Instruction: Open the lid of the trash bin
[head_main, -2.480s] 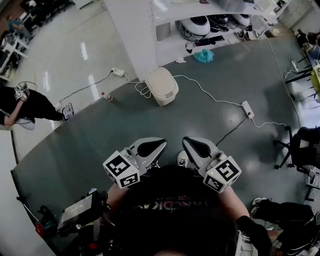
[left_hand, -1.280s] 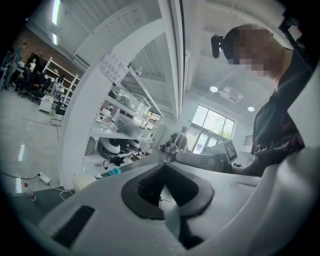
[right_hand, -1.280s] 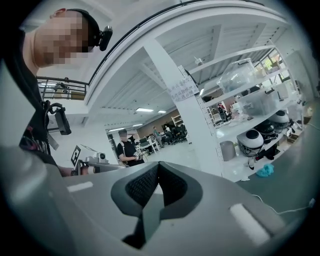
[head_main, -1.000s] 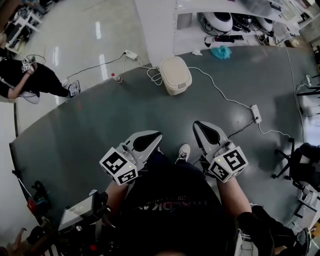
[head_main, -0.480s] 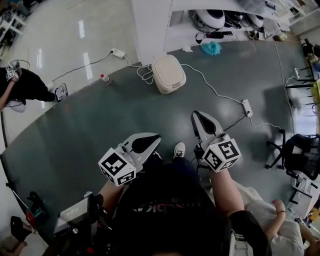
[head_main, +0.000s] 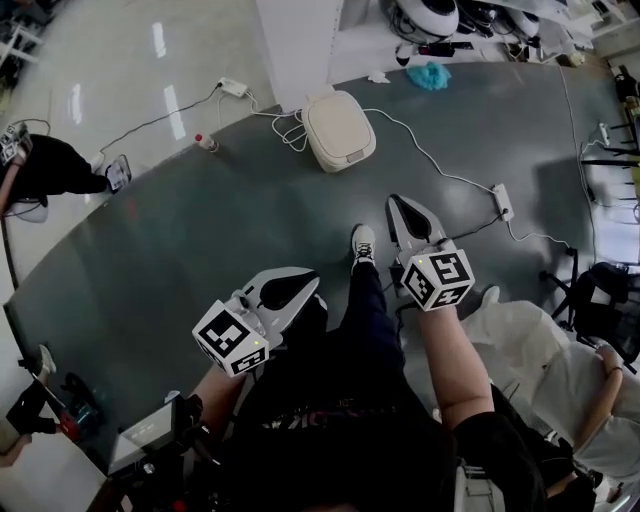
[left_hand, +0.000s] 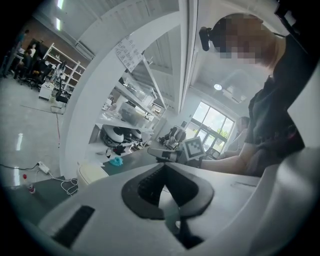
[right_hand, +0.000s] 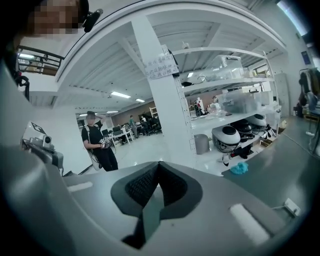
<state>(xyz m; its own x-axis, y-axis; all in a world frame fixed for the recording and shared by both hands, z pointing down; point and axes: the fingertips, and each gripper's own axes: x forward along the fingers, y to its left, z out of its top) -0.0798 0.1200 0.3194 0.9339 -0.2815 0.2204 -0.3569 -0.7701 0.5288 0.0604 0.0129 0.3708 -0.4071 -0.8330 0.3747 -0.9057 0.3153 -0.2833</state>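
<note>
Head view: trash bin sits lid down on the grey floor beside a white pillar, well ahead of left gripper and right gripper
Left gripper view: jaws pressed together, nothing between them; trash bin low at left, far off
Right gripper view: jaws likewise together, empty; teal cloth on the floor at right

My head camera looks steeply down past my body at the floor well below, while the cameras on my left claw and right claw sit close behind the jaws, facing the far shelves; all three share the teal cloth.
</note>
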